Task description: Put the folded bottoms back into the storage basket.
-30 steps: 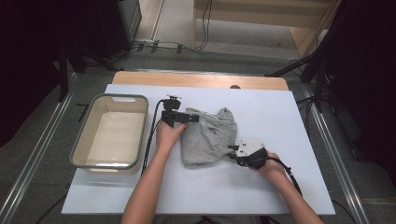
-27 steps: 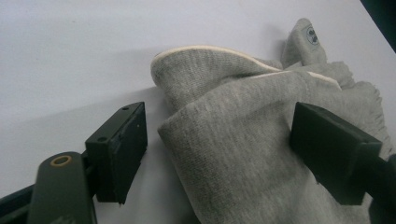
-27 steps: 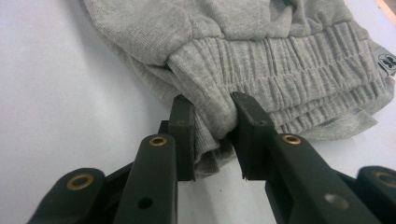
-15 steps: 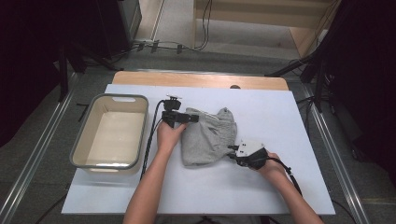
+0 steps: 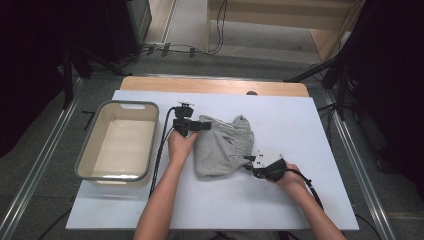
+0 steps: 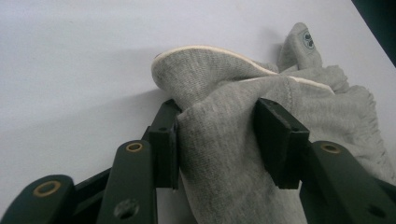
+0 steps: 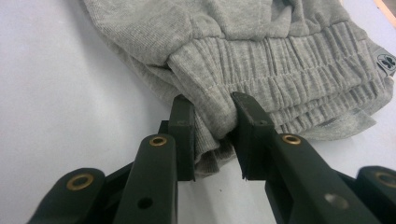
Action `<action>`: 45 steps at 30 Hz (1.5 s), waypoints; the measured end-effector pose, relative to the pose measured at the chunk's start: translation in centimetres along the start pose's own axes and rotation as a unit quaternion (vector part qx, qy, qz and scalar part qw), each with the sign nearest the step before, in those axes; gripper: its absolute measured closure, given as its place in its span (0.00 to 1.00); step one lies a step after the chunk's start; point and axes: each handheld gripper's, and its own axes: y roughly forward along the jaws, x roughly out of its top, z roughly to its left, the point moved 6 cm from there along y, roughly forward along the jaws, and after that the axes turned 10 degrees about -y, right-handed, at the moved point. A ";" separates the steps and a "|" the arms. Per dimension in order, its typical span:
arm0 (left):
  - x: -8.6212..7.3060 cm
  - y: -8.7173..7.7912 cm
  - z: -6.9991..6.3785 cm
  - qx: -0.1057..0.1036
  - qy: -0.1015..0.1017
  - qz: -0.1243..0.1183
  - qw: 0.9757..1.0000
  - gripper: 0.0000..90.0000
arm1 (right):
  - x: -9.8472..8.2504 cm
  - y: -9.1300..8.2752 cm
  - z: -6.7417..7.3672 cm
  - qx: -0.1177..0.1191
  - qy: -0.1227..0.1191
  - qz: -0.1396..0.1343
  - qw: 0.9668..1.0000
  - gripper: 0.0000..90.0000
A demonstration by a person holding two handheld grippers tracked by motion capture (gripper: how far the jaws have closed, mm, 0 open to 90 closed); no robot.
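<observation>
A grey sweat garment (image 5: 222,145) with an elastic waistband lies crumpled at the middle of the white table top. My left gripper (image 5: 206,125) is at its upper left corner. Its jaws have just been closing, and in the left gripper view (image 6: 219,112) both pads press a fold of the grey cloth (image 6: 215,79) with a white-trimmed edge. My right gripper (image 5: 248,159) is at the garment's lower right side. In the right gripper view (image 7: 212,105) it is shut on a bunch of the ribbed waistband (image 7: 261,51).
A grey, cream-lined tub (image 5: 82,160) stands at the left of the white board (image 5: 300,200). A wooden strip (image 5: 215,85) runs along the far edge. Cables trail from both grippers toward the person's forearms.
</observation>
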 end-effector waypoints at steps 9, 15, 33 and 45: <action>0.0 -0.1 -0.1 0.000 0.002 -0.003 1.000 0.73 | 0.0 0.0 0.0 -0.001 0.000 0.000 1.000 0.77; 0.1 -0.1 -0.1 -0.002 0.003 -0.002 1.000 0.75 | 0.0 0.0 0.0 0.000 0.000 0.000 1.000 0.77; 0.1 -0.4 -0.5 -0.001 0.028 -0.008 1.000 0.76 | -0.1 -0.1 -0.2 0.005 0.015 -0.009 1.000 0.78; 0.3 -1.0 -1.1 -0.010 0.043 -0.019 0.999 0.76 | -0.2 -0.4 -0.6 0.018 0.047 -0.030 0.998 0.82</action>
